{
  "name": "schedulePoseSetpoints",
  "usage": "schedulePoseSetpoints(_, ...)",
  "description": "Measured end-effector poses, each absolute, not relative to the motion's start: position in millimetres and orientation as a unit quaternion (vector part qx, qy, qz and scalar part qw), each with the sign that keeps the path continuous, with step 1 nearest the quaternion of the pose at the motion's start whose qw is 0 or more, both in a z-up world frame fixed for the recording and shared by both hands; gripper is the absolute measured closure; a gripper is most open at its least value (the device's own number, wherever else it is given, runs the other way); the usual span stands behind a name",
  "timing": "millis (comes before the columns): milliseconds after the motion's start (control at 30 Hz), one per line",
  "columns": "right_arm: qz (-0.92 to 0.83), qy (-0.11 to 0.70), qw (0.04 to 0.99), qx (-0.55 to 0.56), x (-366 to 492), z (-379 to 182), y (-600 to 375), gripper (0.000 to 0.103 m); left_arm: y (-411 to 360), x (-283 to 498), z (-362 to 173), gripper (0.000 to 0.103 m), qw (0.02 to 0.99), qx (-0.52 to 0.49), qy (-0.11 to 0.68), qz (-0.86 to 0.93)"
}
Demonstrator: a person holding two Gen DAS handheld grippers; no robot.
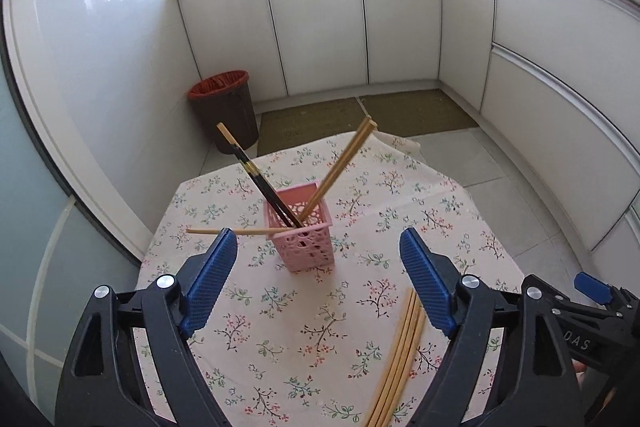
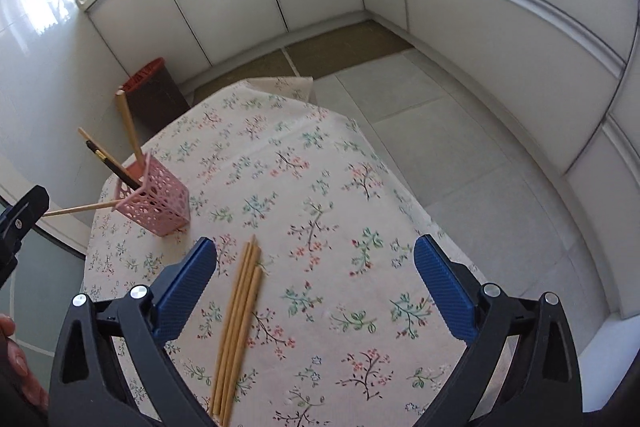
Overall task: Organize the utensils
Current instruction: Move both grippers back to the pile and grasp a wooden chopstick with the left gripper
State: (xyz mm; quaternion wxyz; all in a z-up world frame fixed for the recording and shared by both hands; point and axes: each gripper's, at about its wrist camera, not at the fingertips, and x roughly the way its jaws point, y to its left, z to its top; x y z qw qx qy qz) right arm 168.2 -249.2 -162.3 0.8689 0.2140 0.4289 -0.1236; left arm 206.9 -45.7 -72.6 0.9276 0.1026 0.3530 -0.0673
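A pink perforated holder (image 1: 305, 231) (image 2: 154, 197) stands on the floral tablecloth (image 1: 280, 327) (image 2: 320, 187). Black chopsticks (image 1: 260, 183) and bamboo chopsticks (image 1: 340, 167) lean out of it, and one bamboo stick (image 1: 224, 231) pokes out sideways to the left. A loose bundle of bamboo chopsticks (image 1: 400, 355) (image 2: 238, 323) lies flat on the cloth. My left gripper (image 1: 316, 243) is open in front of the holder, with nothing between its fingers. My right gripper (image 2: 316, 251) is open wide above the cloth, and the bundle lies just inside its left finger (image 2: 188, 287), untouched.
A brown waste bin (image 1: 226, 107) (image 2: 154, 95) with a red liner stands on the floor beyond the table's far left. White cabinets run around the back and right. The table's edge drops to grey floor tiles (image 2: 460, 167) on the right. A hand (image 2: 16, 367) shows at the lower left.
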Motion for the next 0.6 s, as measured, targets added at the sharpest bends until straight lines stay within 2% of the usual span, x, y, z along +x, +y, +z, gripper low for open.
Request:
schedulePoseSetpoints(500,-0.148,0.484,0.817,0.276,169.0,-200.7,-289.7,0.007,-110.8,249.6,-196.8,0.018,0.846,0.189,0.487,-0.109)
schedulePoseSetpoints(567,-0.149,0.491,0.812,0.279,170.2,-203.9,-290.6,0.007,-111.6,254.7,-208.5,0.02,0.832,0.185,0.51,-0.119)
schedulePoseSetpoints(600,-0.149,0.494,0.81,0.28,170.7,-205.2,-290.6,0.007,-111.8,257.7,-214.3,0.025,0.823,0.18,0.523,-0.126)
